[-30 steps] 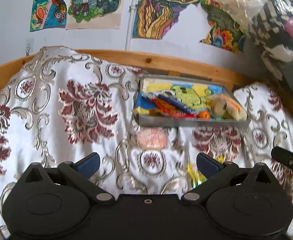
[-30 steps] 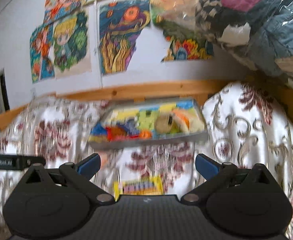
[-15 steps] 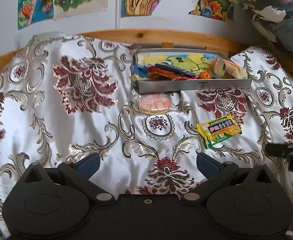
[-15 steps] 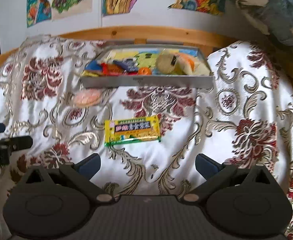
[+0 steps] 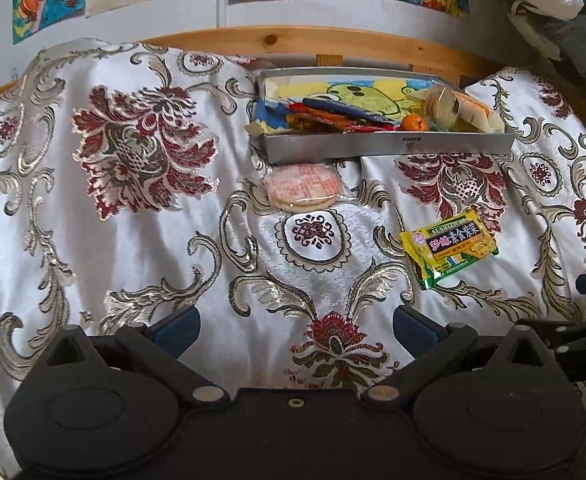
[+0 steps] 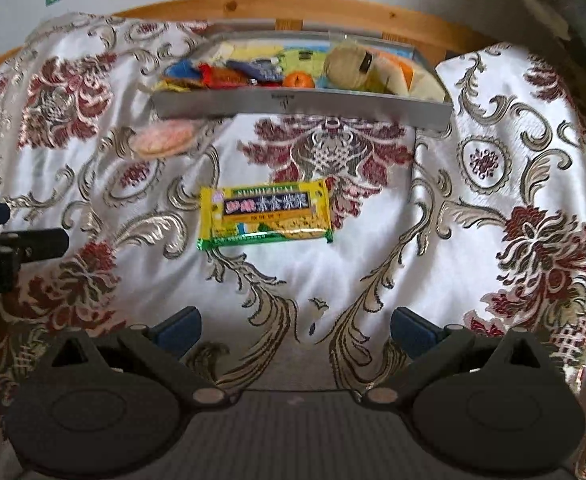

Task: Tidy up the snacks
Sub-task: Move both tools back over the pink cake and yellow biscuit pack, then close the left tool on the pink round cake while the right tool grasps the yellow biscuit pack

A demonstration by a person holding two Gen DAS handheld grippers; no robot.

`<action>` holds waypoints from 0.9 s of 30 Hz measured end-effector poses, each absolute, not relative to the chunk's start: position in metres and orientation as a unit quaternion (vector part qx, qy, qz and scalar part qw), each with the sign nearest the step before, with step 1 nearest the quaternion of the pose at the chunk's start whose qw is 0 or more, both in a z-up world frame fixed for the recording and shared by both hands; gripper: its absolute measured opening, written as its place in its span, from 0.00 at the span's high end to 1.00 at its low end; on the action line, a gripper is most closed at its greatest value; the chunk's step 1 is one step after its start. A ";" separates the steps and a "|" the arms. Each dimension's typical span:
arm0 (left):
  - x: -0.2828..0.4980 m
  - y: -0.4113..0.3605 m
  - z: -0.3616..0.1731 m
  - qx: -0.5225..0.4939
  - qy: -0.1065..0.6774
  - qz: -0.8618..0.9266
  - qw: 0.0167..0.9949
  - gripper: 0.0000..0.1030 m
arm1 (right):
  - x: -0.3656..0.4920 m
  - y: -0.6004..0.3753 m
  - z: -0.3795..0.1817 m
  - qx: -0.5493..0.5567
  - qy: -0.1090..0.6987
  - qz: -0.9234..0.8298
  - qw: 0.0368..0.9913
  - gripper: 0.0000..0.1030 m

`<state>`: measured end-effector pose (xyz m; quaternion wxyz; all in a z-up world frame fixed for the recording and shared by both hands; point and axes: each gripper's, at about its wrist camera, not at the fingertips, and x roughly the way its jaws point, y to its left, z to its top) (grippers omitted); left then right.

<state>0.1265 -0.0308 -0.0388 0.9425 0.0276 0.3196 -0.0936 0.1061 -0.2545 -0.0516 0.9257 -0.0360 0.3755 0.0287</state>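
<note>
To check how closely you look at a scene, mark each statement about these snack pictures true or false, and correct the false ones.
1. The yellow snack packet lies inside the grey tray. False: it lies on the bedspread, in front of the tray.
2. The round pink wrapped cracker lies just in front of the tray. True.
3. The right claw grips the packet. False: it is open and empty.
4. A small orange fruit sits in the tray. True.

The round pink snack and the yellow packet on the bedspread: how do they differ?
The round pink snack sits in clear wrap; the yellow packet is opaque and printed. The snack is a disc, the packet a rectangle. The snack lies right by the grey tray, the packet farther off. Both lie flat outside the tray.
</note>
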 end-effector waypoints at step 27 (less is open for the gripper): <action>0.248 -0.043 -0.035 -0.004 0.233 -0.174 0.957 0.01 | 0.168 -0.264 -0.074 0.108 0.345 0.139 0.922 0.00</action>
